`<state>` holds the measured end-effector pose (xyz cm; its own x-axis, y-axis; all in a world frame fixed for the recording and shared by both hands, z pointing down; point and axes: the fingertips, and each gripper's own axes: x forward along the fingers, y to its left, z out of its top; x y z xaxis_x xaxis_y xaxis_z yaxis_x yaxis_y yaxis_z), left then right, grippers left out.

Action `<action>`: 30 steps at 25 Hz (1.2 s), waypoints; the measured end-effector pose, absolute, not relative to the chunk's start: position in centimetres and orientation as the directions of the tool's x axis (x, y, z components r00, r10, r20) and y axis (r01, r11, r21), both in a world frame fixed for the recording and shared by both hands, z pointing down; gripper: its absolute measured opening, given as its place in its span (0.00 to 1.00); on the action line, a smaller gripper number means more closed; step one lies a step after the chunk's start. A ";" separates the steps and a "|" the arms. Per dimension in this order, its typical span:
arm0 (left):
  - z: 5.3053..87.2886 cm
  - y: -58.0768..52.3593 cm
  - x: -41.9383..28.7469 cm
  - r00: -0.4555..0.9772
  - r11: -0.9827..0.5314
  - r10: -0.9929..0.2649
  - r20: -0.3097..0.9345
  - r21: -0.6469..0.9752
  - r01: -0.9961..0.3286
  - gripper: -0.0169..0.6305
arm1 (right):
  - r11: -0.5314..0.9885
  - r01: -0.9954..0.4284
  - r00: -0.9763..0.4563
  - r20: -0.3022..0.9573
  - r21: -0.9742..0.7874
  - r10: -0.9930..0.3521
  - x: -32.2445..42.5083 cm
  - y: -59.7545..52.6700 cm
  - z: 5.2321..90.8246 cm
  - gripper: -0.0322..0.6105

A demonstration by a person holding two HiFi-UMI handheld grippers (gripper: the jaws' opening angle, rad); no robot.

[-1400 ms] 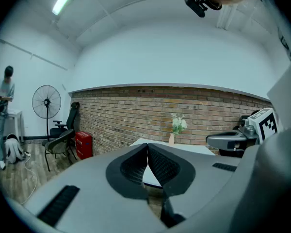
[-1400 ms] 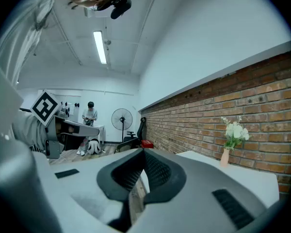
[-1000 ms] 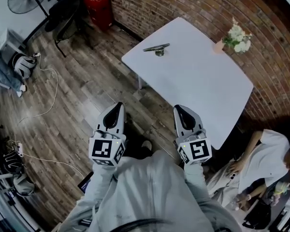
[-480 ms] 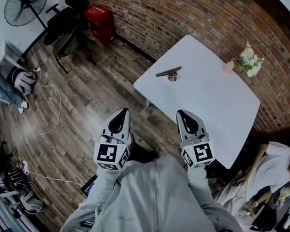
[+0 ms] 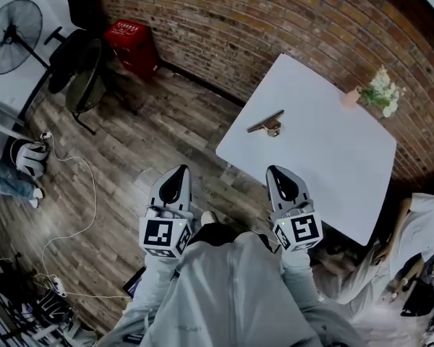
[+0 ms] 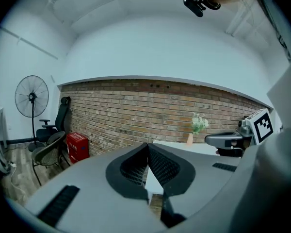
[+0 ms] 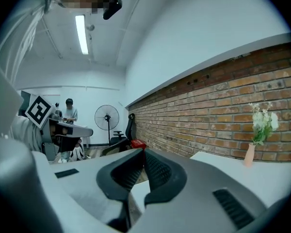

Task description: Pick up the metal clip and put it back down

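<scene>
You are at the approach step, I judge; the metal clip (image 5: 267, 123) lies on the white table (image 5: 333, 165), near its edge and well apart from both grippers; your left gripper (image 5: 178, 173) and right gripper (image 5: 279, 173) have their jaws together and hold nothing; next you should bring one gripper to the clip and open its jaws.

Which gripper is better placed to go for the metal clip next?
Likely the right gripper: it is at the near edge of the table with the metal clip almost straight ahead. The left gripper is over the floor, farther off. Both are shut.
</scene>
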<state>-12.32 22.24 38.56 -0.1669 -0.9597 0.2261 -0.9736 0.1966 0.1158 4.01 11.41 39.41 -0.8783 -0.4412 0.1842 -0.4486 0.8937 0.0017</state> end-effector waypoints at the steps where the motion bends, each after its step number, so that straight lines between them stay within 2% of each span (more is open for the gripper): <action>1: 38.8 22.1 -12.8 -0.155 0.186 -0.960 0.232 0.119 -0.975 0.07 | 0.886 -0.464 -0.869 0.191 0.000 -0.456 3.7 11.4 39.6 0.09; 15: 43.0 16.7 -13.2 -0.005 0.059 -0.950 0.311 0.166 -0.984 0.07 | 0.812 -0.583 -0.786 0.263 -0.017 -0.559 4.6 7.3 42.6 0.09; 30: 39.8 -3.5 -10.9 0.192 -0.166 -0.953 0.232 0.129 -0.978 0.07 | 0.669 -0.743 -0.652 0.215 0.009 -0.727 9.2 -7.7 40.1 0.09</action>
<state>-10.91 -3.53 39.76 0.1924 -0.9534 0.2322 -0.9777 -0.1659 0.1287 9.18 -7.68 40.13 -0.6524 -0.7268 0.2147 -0.7429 0.6693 0.0085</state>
